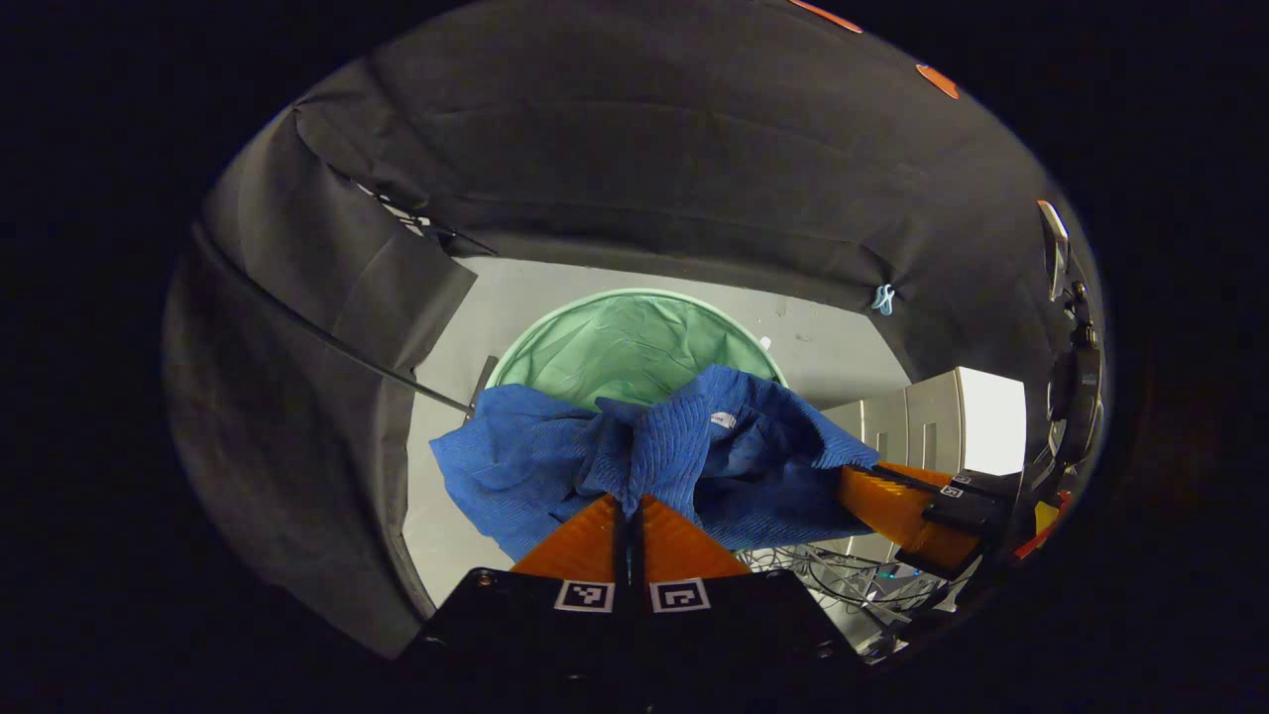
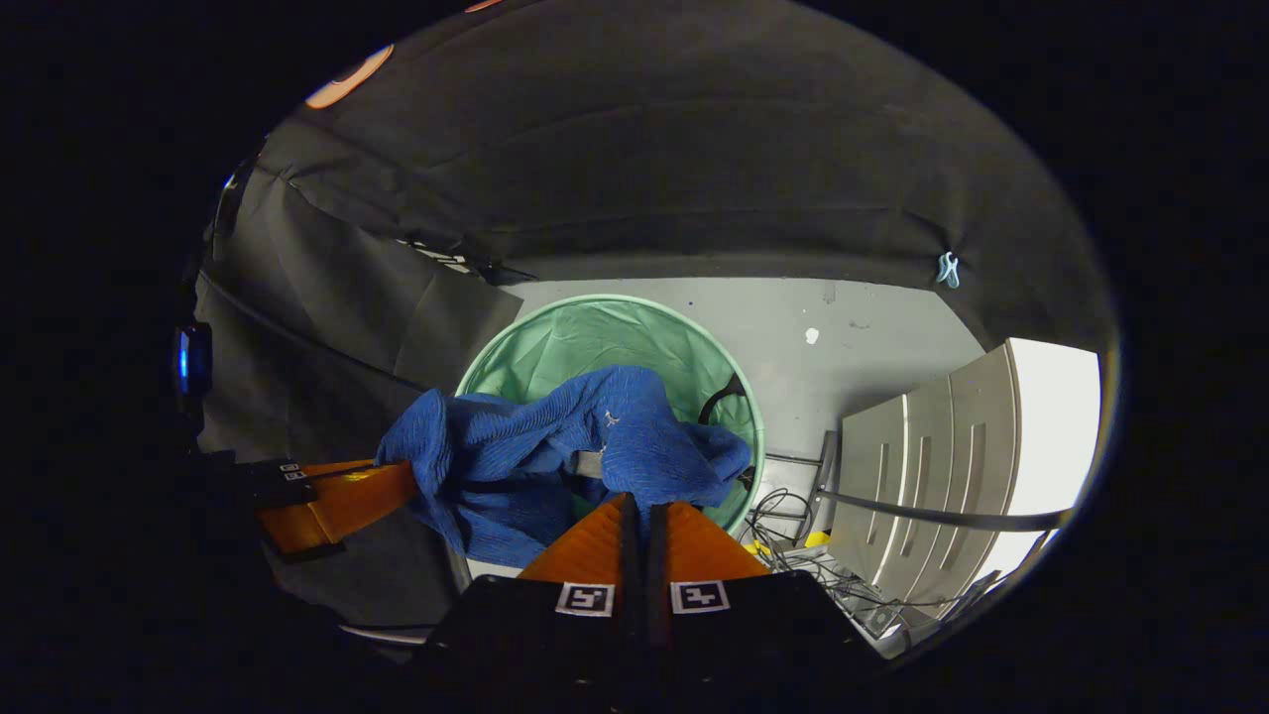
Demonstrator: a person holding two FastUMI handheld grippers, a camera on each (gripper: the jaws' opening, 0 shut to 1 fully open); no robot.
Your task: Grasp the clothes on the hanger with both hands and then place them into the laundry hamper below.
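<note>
A blue knitted garment (image 1: pixel 694 446) hangs bunched between both grippers, above the round green laundry hamper (image 1: pixel 615 347) on the floor. In the left gripper view, my left gripper (image 1: pixel 630 499) is shut on a fold of it, and the right gripper (image 1: pixel 851 478) grips its far end at the right. In the right gripper view, my right gripper (image 2: pixel 642 501) pinches the garment (image 2: pixel 535 436) while the left gripper (image 2: pixel 404 478) holds the other end at the left. The hamper (image 2: pixel 585 342) lies open below, partly hidden by the cloth.
Black cloth walls close in behind and to the left. A silver ribbed panel (image 2: pixel 932 466) stands to the right of the hamper, with a tangle of cables (image 2: pixel 793 560) at its foot. Grey floor (image 2: pixel 853 347) surrounds the hamper. A thin dark rod (image 1: pixel 327 337) slants along the left wall.
</note>
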